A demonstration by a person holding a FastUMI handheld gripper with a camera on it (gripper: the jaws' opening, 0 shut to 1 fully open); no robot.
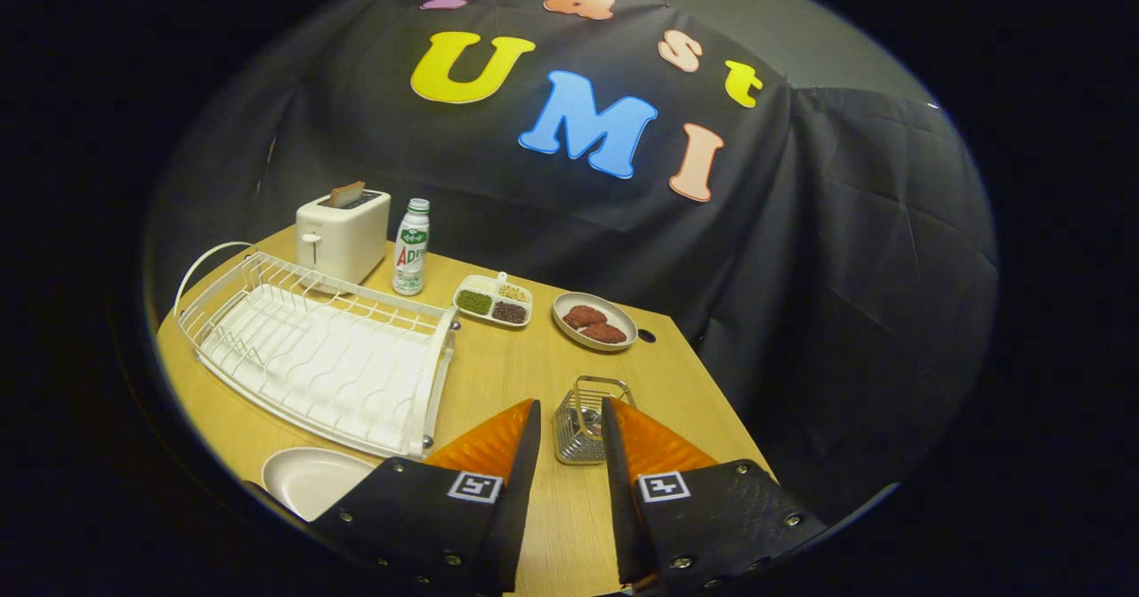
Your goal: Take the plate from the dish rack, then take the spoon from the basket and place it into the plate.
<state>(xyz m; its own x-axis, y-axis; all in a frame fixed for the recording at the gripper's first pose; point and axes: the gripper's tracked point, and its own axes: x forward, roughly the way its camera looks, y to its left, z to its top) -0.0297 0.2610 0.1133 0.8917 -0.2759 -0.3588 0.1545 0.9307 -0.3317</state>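
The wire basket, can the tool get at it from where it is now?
Probably yes: the tool is open, the basket sits just ahead between its fingers, and only bare table lies around it.

Gripper (pixel 571 419) fingers apart, nothing between; bare table (pixel 507 375) strip mid-frame free. Wire basket (pixel 587 421) blocks just ahead, dish rack (pixel 329 357) fills left, plate (pixel 311 480) lower left beside left finger.
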